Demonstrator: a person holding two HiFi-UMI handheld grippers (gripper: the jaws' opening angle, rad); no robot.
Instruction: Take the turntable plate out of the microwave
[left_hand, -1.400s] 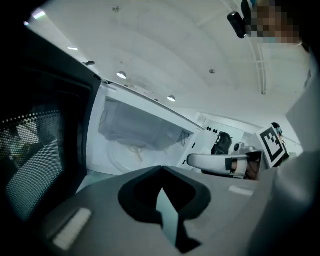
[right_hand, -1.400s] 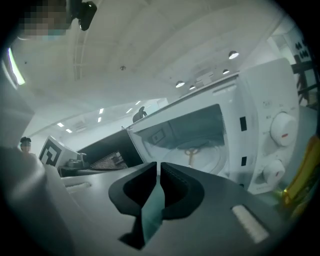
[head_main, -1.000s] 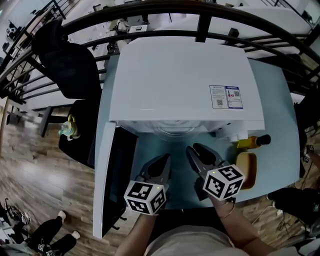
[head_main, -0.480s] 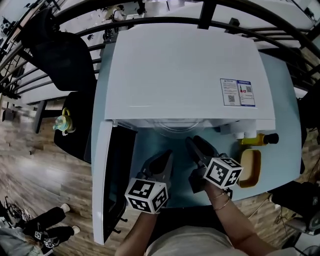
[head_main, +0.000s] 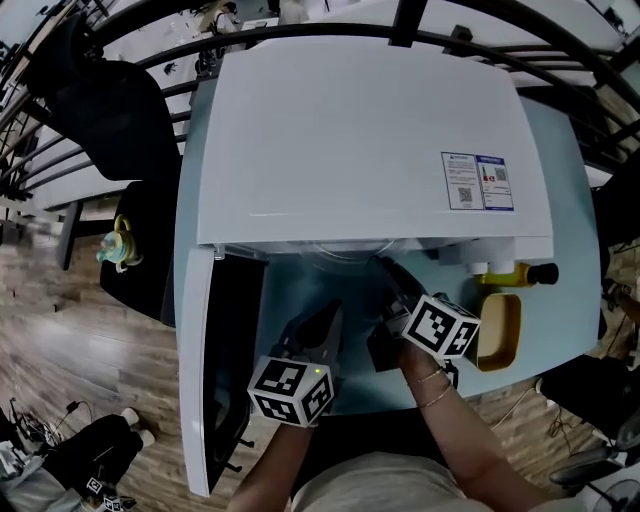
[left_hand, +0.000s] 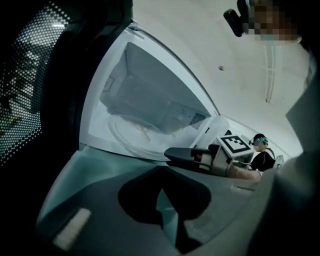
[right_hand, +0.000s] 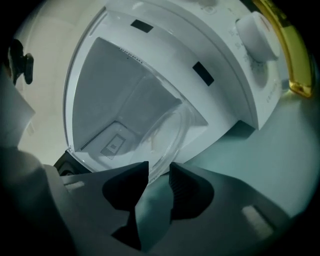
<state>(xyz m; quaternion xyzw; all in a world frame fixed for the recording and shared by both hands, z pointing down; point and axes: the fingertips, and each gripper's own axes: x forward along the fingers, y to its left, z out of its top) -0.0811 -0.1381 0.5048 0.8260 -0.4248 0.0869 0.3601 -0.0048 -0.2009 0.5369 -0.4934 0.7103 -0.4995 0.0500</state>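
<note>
The white microwave (head_main: 360, 130) stands with its door (head_main: 215, 360) swung open to the left. Inside lies the clear glass turntable plate (right_hand: 165, 135), also visible in the left gripper view (left_hand: 135, 132). My right gripper (right_hand: 159, 172) reaches into the oven's mouth, its jaws closed to a narrow gap with the plate's front rim between them. In the head view the right gripper (head_main: 385, 268) sits just under the oven's front edge. My left gripper (head_main: 328, 318) hangs back over the teal table, shut and holding nothing.
A yellow bottle with a black cap (head_main: 510, 275) and a yellow dish (head_main: 500, 330) sit on the teal table (head_main: 300, 290) to the right of the oven. A dark chair (head_main: 100, 110) and a railing (head_main: 400, 40) stand behind and to the left.
My right gripper has moved forward into the microwave's mouth and its jaws have narrowed onto the plate's rim. The left gripper has stayed about where it was.
</note>
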